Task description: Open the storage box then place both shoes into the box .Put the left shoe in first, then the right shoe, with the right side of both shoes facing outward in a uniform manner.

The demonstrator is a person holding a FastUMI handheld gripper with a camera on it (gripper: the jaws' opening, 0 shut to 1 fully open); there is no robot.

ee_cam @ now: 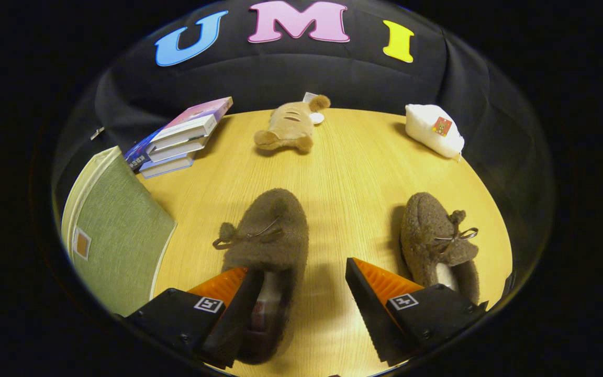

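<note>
Two brown fuzzy shoes lie on the wooden table (354,157), toes pointing away from me. One shoe (272,230) has its heel end between my fingers, close against the left finger (228,314), which covers part of its opening. The other shoe (435,238) lies just outside the right finger (369,303). My gripper (302,269) is open, with a wide gap and neither finger pressing on a shoe. The green fabric storage box (115,230) stands to the left of the fingers with its lid down.
A stack of books (178,139) sits beyond the box at the table's far left. A tan plush toy (291,125) lies at the far middle. A white pouch (434,130) rests at the far right corner.
</note>
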